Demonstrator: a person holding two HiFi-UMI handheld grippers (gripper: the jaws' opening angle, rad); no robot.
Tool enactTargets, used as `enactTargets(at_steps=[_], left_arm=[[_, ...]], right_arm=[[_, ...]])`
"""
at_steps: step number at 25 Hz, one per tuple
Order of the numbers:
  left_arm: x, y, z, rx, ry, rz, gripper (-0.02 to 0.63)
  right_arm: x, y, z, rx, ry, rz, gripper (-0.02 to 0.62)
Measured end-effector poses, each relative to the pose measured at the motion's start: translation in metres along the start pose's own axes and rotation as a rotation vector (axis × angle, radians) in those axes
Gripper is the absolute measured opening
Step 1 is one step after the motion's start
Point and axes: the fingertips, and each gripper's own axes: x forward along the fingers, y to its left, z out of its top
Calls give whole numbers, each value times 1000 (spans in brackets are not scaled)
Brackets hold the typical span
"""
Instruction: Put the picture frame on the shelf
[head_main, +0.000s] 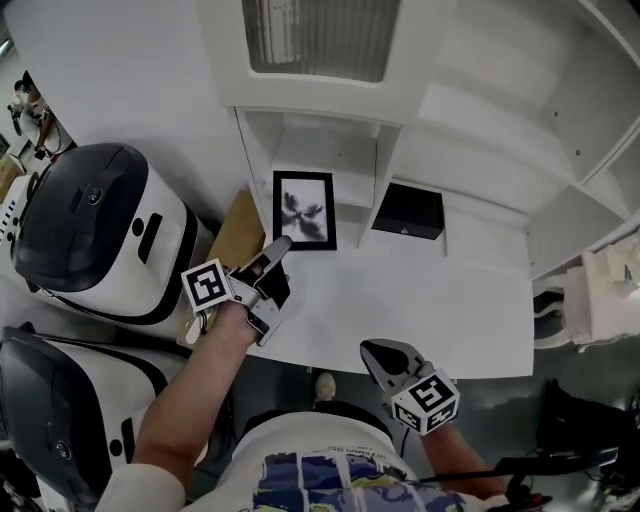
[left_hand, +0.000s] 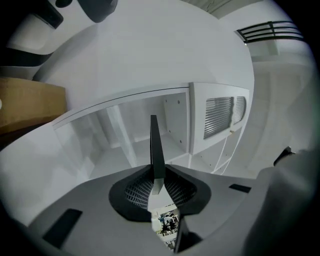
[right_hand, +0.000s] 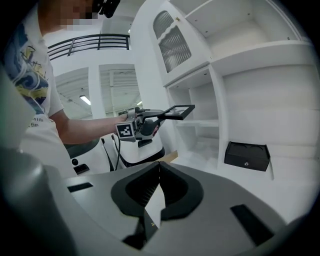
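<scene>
Left hand-held gripper (head_main: 277, 252) pinches the frame (head_main: 304, 208) by its near edge. Its own view shows the frame (left_hand: 156, 147) only edge-on, a thin dark strip clamped between the jaws, with the white shelf (left_hand: 175, 125) compartments beyond.

Head view shows the frame's face instead: black border, dark flower-like print. There it lies over the lower left shelf (head_main: 345, 150) opening, at the counter's (head_main: 430, 295) back left.

Right hand-held gripper view gives the side look. The frame (right_hand: 178, 112) is held flat and level in the air, in front of the shelf opening and above the counter, touching neither. The left hand-held gripper (right_hand: 159, 117) and the person's forearm show there too.

Right hand-held gripper (head_main: 374, 350) is low, near the counter's front edge. Its own view shows the jaws (right_hand: 159, 166) pressed together, nothing between them.

Black box (head_main: 408, 210) sits on the counter right of the frame, well apart; also seen from the right hand-held gripper (right_hand: 246, 156). Brown board (head_main: 236, 230) at the counter's left shows only from above and from the left hand-held gripper (left_hand: 27, 102).
</scene>
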Motion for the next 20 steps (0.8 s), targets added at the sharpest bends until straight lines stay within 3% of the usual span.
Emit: enactTargets(at_steps=[7,20], left_arm=[[64,29,33,17,-47,60,77],[128,63,67,87,-28,193,77]], right_arm=[[-2,-39,6,7,-2,-8,25],[-8,-70,2,49,-6,-17,25]])
